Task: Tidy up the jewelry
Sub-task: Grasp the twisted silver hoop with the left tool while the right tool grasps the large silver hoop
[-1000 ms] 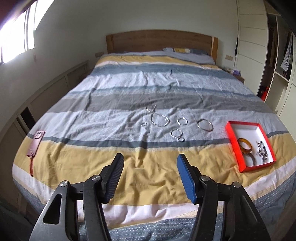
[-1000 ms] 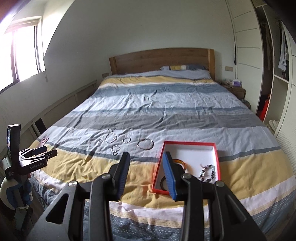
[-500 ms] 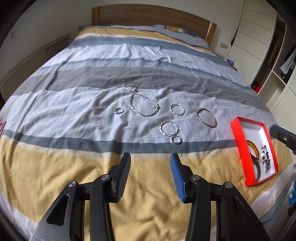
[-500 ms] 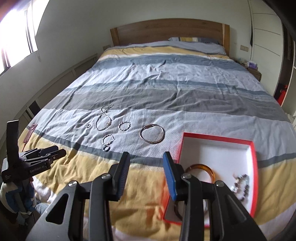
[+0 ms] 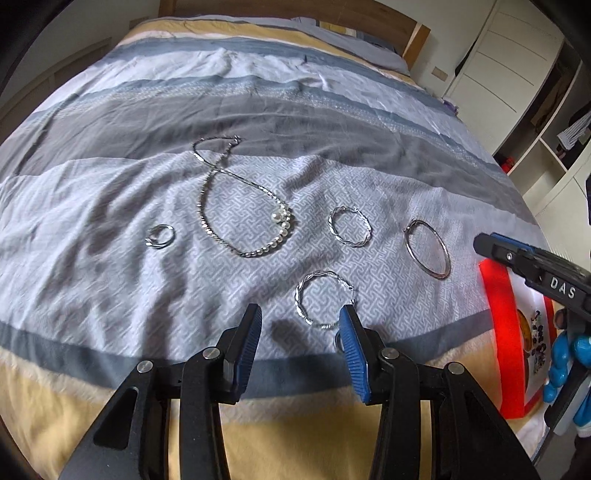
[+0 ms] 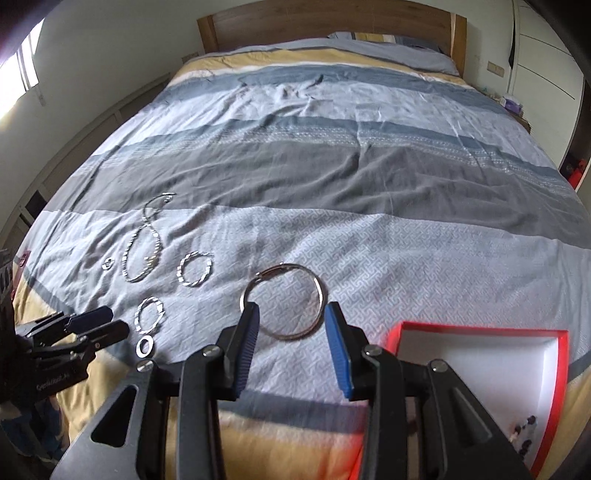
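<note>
Silver jewelry lies on the striped bedspread (image 5: 110,206): a pearl necklace (image 5: 280,221), a small ring (image 5: 159,236), two twisted hoops (image 5: 356,243) (image 5: 301,295) and a large plain bangle (image 5: 408,240). My left gripper (image 5: 300,310) hovers low over the nearer twisted hoop, its jaws closing with nothing between them. Its blue finger half hides a flat ring (image 6: 139,347). My right gripper (image 6: 292,306) stands open just short of the large bangle (image 6: 284,269), gripping nothing. The red box (image 6: 480,326) to the right holds an amber bangle (image 5: 524,321) and a beaded bracelet (image 5: 539,339).
The wooden headboard (image 6: 325,22) and a pillow (image 6: 388,38) are at the far end of the bed. White wardrobes and open shelves (image 5: 498,55) line the right wall. A nightstand (image 6: 513,107) stands beside the bed. The yellow stripe near me is bare.
Both grippers have come forward and down toward the jewelry. The left jaws have narrowed. The right gripper now faces the large bangle instead of the box.
</note>
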`<state>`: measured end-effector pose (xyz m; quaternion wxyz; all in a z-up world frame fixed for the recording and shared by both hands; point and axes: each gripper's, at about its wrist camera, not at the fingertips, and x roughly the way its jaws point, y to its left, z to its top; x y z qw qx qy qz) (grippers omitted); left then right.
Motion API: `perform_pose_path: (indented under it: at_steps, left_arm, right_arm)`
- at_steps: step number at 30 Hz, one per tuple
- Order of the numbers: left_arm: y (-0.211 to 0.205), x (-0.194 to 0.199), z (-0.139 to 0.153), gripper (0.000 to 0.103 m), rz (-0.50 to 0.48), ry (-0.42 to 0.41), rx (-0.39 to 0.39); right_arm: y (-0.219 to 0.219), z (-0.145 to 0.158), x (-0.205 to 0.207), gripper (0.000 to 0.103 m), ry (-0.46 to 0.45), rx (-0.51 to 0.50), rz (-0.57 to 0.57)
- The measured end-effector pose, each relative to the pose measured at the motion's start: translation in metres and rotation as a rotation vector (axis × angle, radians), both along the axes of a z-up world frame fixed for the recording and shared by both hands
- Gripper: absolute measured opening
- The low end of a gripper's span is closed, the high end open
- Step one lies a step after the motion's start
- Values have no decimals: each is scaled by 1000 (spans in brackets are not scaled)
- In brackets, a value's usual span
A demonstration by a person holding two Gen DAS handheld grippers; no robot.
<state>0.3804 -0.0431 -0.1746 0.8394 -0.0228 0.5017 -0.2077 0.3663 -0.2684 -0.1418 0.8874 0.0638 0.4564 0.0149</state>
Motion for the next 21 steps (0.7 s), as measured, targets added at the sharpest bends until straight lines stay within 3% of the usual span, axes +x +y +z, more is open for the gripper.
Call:
perform_pose_path:
  at_steps: [13, 17, 21]
  left_arm:
    - [-1, 24, -31, 13, 7, 57, 34]
    - [-4, 24, -32, 8, 11, 41, 46]
    - [-9, 20, -32, 5, 10, 6, 76]
  right_arm:
    - [-1, -44, 48, 39, 145, -77, -39]
    - [5, -55, 55, 39, 171, -130, -36]
    - [13, -59, 55, 33, 167, -184, -25]
